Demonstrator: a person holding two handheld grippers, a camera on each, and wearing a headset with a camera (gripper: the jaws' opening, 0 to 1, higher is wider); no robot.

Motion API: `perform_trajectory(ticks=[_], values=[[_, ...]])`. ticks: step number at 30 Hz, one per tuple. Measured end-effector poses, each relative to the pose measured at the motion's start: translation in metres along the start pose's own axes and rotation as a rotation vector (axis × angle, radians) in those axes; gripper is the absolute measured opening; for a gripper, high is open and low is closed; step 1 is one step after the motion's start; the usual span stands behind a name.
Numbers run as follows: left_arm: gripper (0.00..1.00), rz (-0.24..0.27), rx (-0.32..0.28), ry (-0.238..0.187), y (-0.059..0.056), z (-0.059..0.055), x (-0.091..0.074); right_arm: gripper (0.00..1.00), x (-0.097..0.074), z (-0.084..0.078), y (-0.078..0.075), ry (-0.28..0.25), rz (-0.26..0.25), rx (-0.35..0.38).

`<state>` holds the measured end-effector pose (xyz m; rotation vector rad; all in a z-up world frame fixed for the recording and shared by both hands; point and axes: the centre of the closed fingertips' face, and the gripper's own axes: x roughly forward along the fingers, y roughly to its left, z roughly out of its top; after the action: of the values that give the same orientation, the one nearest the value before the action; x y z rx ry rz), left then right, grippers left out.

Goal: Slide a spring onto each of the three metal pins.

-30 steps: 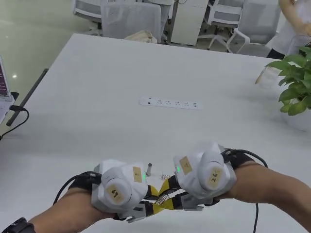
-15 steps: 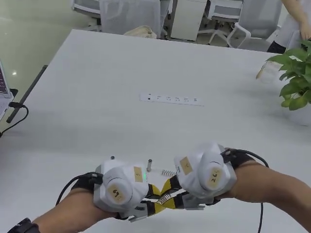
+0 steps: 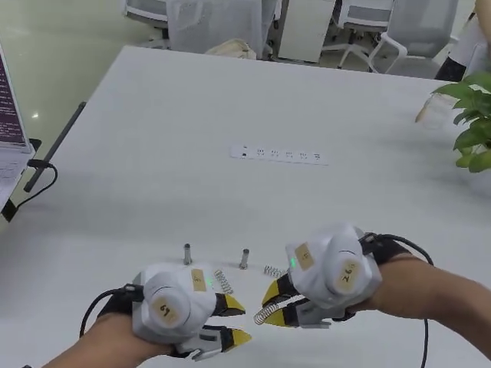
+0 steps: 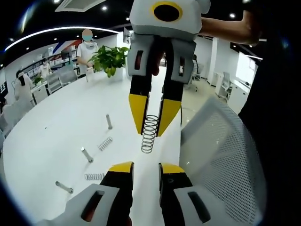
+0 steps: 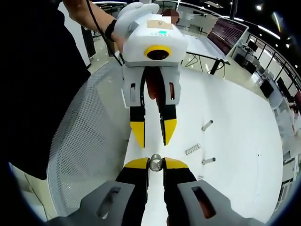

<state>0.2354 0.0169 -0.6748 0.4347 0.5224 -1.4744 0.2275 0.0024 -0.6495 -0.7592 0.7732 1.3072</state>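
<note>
The right gripper's (image 5: 156,165) jaws are clenched on a small coiled steel spring (image 4: 149,134), pinching it across the coils near one end. The rest of the spring pokes past the yellow tips. Facing it, the left gripper's (image 4: 146,170) jaws stand released and empty, close to the spring's free end but not touching it.

The step probably goes best with a light pinch so the bore stays round. The open end should turn downward and centre over an upright pin before lowering.

The nearest short grey metal pin (image 3: 245,258) stands just beyond the jaws on the white counter (image 3: 230,100). A second pin (image 3: 187,253) is to its left, and two loose springs (image 3: 222,281) (image 3: 272,270) lie nearby.
</note>
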Motion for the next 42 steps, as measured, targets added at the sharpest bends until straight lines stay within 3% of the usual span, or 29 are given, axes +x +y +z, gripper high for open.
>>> perform_trajectory(ticks=[5, 18, 27, 42], values=[[0.19, 0.034, -0.022, 0.008, 0.006, -0.009, -0.009, 0.08, 0.005, -0.008, -0.002, 0.011, -0.002, 0.013], [0.29, 0.196, -0.144, -0.03, 0.043, -0.028, -0.048, 0.08, 0.008, -0.015, -0.018, 0.037, 0.007, 0.03], [0.37, 0.269, -0.197, -0.032, 0.058, -0.046, -0.069, 0.08, 0.01, -0.014, -0.041, 0.055, -0.006, 0.024], [0.49, 0.373, -0.269, -0.04, 0.075, -0.068, -0.096, 0.08, 0.016, 0.005, -0.083, 0.057, -0.03, -0.007]])
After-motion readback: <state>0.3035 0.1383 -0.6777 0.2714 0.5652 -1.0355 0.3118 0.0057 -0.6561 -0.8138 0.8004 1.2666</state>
